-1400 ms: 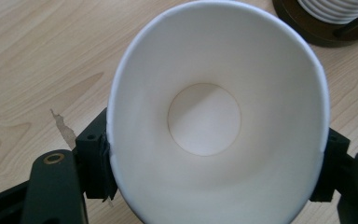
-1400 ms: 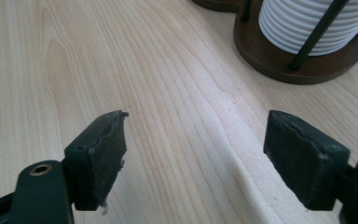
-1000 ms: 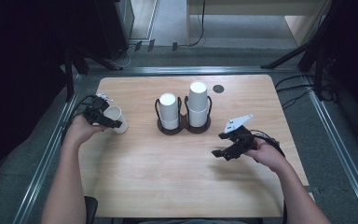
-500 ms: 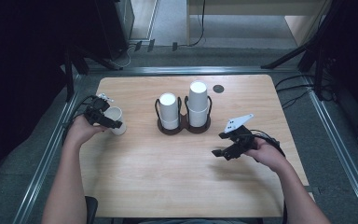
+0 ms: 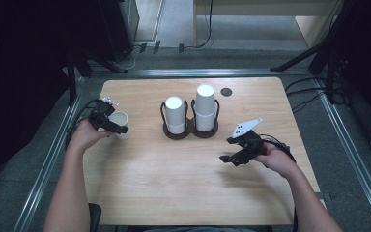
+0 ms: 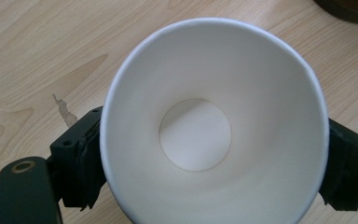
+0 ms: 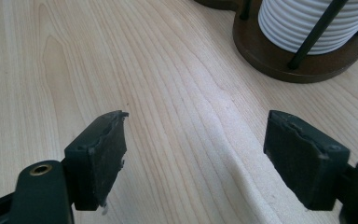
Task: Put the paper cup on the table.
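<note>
Paper cup (image 6: 212,126), one, pinched by left hand-held gripper (image 5: 110,124); right hand-held gripper (image 7: 196,158) spread; two cup stacks (image 5: 205,108).

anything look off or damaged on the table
Mostly tidy. The two cup stacks stand upright in their holder. One small oddity: a chipped patch in the table surface beside the paper cup in the left gripper.
</note>
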`<state>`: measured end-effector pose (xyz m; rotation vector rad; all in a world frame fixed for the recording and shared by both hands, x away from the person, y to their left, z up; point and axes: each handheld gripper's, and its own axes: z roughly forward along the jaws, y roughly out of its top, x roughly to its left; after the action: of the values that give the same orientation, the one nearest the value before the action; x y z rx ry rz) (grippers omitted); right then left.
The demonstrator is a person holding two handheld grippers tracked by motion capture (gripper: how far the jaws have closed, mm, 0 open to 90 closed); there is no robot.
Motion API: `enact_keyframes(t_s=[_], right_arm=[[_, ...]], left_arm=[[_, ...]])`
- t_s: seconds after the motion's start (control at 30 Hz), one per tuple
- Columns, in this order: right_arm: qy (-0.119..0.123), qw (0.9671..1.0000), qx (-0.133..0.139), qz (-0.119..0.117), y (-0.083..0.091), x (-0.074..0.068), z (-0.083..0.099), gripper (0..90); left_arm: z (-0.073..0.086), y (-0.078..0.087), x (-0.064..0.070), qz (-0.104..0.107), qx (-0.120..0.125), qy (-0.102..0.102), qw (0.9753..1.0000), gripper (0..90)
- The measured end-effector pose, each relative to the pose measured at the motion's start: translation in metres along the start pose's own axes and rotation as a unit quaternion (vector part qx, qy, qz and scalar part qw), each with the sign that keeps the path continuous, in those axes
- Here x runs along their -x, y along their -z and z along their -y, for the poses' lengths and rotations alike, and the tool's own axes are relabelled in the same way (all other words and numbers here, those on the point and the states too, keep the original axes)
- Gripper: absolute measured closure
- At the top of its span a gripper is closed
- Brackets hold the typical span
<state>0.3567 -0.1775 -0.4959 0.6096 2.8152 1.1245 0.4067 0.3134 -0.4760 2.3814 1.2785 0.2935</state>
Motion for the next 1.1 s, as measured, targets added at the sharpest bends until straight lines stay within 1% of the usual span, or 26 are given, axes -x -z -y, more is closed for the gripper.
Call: enact_keyframes(t_s=[0.13, 0.3, 0.37, 0.5, 0.53, 0.57, 0.6, 0.7, 0.83, 0.93, 1.0, 1.03, 1.1], right_arm=[[0.000, 1.0000, -0.001, 0.001, 0.000, 0.000, 0.000, 21.2], [0.001, 1.0000, -0.003, 0.002, 0.000, -0.001, 0.000, 21.2], [0.001, 1.0000, -0.004, 0.002, -0.001, -0.001, 0.000, 21.2], [0.000, 1.0000, -0.006, 0.001, -0.001, -0.001, 0.000, 21.2], [0.001, 1.0000, -0.006, 0.000, -0.001, -0.002, 0.000, 21.2], [0.002, 1.0000, -0.005, 0.000, -0.001, -0.002, 0.000, 21.2], [0.003, 1.0000, -0.005, 0.000, -0.001, -0.002, 0.000, 21.2], [0.001, 1.0000, -0.007, 0.000, -0.001, -0.002, 0.000, 21.2], [0.002, 1.0000, -0.005, 0.002, -0.001, -0.001, 0.000, 21.2], [0.004, 1.0000, -0.006, 0.001, -0.001, -0.002, 0.000, 21.2], [0.004, 1.0000, -0.007, 0.002, -0.001, -0.002, 0.000, 21.2], [0.005, 1.0000, -0.008, 0.002, -0.001, -0.002, 0.000, 21.2], [0.006, 0.9999, -0.008, 0.002, -0.001, -0.002, 0.000, 21.2]], left_arm=[[0.000, 0.002, 0.000, 0.003, 0.003, 0.002, 1.0000, 10.8], [0.001, 0.005, -0.003, 0.001, 0.012, 0.014, 0.9998, 6.2], [0.002, 0.007, -0.004, 0.004, 0.015, 0.014, 0.9998, 5.5], [0.001, 0.012, -0.004, 0.008, 0.026, 0.021, 0.9994, 5.5], [0.001, 0.013, -0.004, 0.010, 0.030, 0.022, 0.9993, 5.5], [0.001, 0.015, -0.004, 0.007, 0.035, 0.019, 0.9992, 5.5], [0.001, 0.017, -0.004, 0.006, 0.041, 0.021, 0.9989, 5.5], [0.001, 0.025, -0.007, 0.024, 0.064, 0.034, 0.9971, 5.6], [0.002, 0.033, -0.008, 0.021, 0.078, 0.036, 0.9960, 5.5], [0.001, 0.040, -0.006, 0.023, 0.090, 0.036, 0.9950, 5.6], [-0.002, 0.044, -0.004, 0.024, 0.092, 0.035, 0.9948, 5.6], [-0.004, 0.047, -0.001, 0.019, 0.096, 0.032, 0.9947, 5.6], [-0.007, 0.050, 0.001, 0.020, 0.103, 0.031, 0.9940, 5.6]])
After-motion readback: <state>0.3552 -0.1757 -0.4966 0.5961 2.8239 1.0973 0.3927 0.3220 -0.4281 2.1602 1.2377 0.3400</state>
